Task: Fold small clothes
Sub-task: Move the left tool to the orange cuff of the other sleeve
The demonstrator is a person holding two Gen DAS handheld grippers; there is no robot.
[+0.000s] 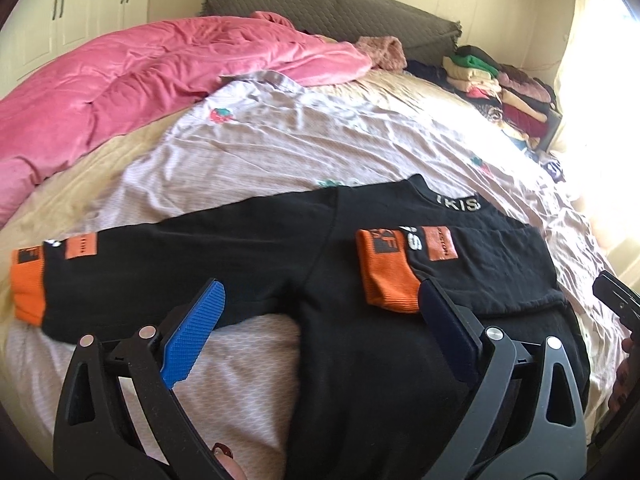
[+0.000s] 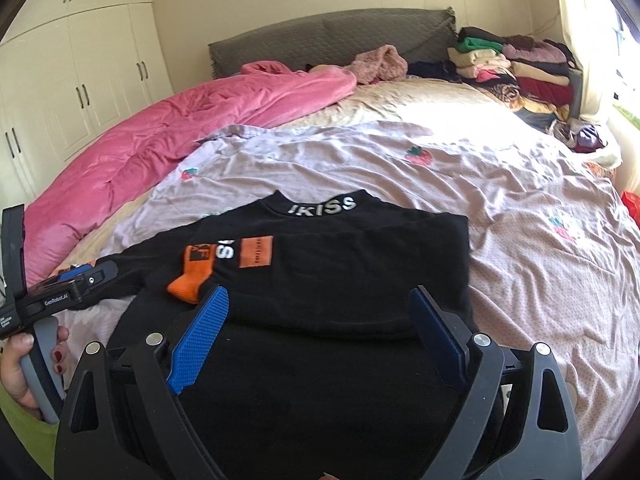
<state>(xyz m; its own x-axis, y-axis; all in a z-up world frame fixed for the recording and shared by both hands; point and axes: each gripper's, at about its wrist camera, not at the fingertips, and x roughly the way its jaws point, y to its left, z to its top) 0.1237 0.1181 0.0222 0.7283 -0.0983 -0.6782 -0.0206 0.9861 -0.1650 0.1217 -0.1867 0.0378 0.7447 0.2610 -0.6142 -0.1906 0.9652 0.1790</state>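
A bed point(image 2: 500, 184) with a pale strawberry-print sheet carries a pink quilt point(image 2: 168, 136) at the left and stacked clothes point(image 2: 508, 68) by the headboard. The black sweater point(image 2: 340, 272) lies flat near the front edge, one orange-cuffed sleeve point(image 2: 188, 280) folded across its chest, the other stretched out left. Left hand-held gripper point(image 1: 320, 312) and right hand-held gripper point(image 2: 320, 316) both hover above it, jaws spread wide, gripping nothing
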